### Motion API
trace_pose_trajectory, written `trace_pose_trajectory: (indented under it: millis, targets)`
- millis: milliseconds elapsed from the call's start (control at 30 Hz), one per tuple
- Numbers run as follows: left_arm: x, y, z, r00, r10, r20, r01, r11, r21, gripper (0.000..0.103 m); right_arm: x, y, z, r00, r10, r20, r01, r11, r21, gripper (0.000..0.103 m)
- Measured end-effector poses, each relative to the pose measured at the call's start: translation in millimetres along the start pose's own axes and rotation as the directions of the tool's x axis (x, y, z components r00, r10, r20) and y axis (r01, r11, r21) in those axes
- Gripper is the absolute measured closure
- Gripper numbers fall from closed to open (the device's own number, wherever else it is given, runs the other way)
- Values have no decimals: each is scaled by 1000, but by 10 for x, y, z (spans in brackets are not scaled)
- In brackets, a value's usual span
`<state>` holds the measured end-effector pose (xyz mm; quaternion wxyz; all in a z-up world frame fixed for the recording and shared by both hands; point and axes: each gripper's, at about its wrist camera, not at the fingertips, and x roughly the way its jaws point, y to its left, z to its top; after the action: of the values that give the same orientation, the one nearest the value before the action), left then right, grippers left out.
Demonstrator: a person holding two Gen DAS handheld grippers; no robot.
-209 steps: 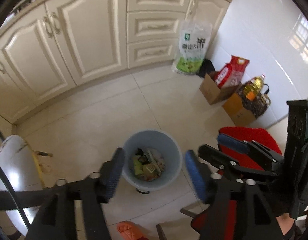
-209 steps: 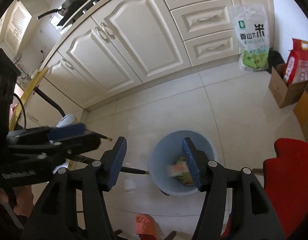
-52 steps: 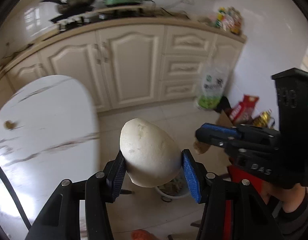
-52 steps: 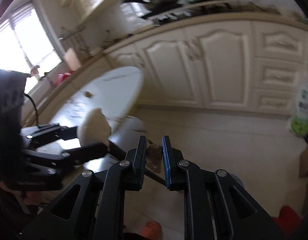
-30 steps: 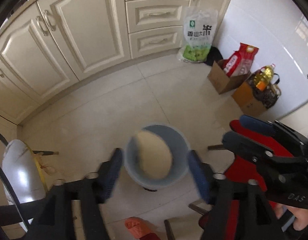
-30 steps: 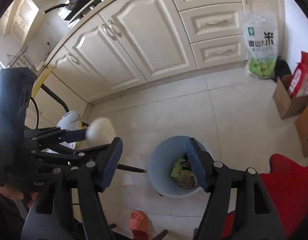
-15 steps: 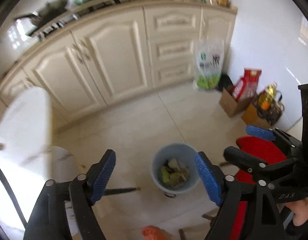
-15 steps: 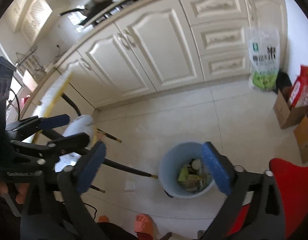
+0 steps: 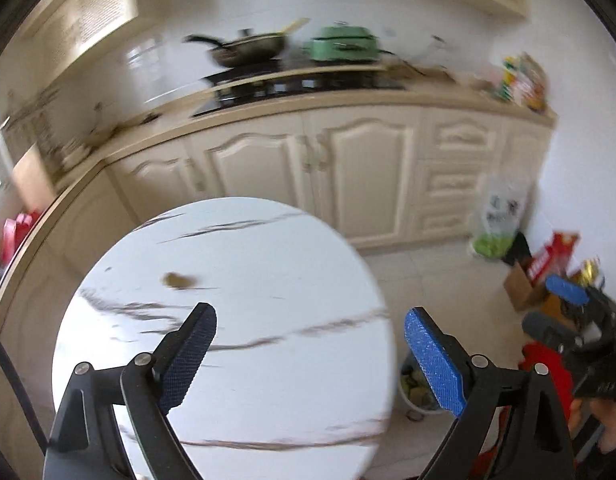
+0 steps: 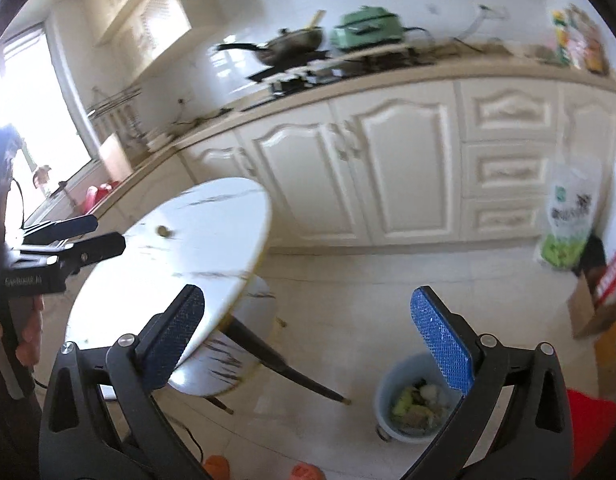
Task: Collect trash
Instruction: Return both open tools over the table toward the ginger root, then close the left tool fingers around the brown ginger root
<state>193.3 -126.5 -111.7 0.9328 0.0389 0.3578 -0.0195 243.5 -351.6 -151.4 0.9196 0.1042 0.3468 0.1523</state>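
Note:
A small brown scrap (image 9: 179, 280) lies on the round white marble table (image 9: 268, 264); it also shows in the right wrist view (image 10: 163, 231). My left gripper (image 9: 310, 354) is open and empty above the table's near part. My right gripper (image 10: 308, 338) is open and empty, over the floor between the table (image 10: 196, 248) and the pale blue trash bin (image 10: 388, 392). The bin holds several scraps and a white lump (image 10: 430, 391). In the left wrist view the bin (image 9: 414, 394) peeks out past the table's right edge.
Cream cabinets (image 10: 388, 168) run along the back with a wok and green pot on the counter. A rice bag (image 10: 568, 220) and cardboard boxes (image 9: 524, 288) stand at the right wall. A red chair (image 10: 592, 432) is by the bin. Orange slippers (image 10: 304, 471) lie on the floor.
The white lump has dropped from my left gripper into the bin. Both grippers have swung up from the bin toward the table and opened wide.

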Motion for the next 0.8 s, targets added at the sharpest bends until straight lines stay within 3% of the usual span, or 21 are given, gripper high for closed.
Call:
trace_pose_trajectory:
  millis: [133,333,567,700,800]
  targets:
    - [52,721,18,1000,8,6,-8,995,-103,10,443,512,272,999,31,-23,-33,997,-76,0]
    - [604,1561,46,999,31,-43,-40,976,-214,10,1286,1083,525,993,53,-105,-71,982,-175,0]
    - [1356,1994,117,988,47,-147,-87,957,-276,14,2067,1303,569,977,64,-205,-108,971,-212,0]
    - [1862,2101,195,979,26,-201,-89,947,-307,27,2239,1281,544,972,73,-222,-122,968,-219,0]
    - [2101,2229,228,974,6,-226,-83,939,-333,29,2288,1225,531,969,73,-236,-125,968,-216,0]
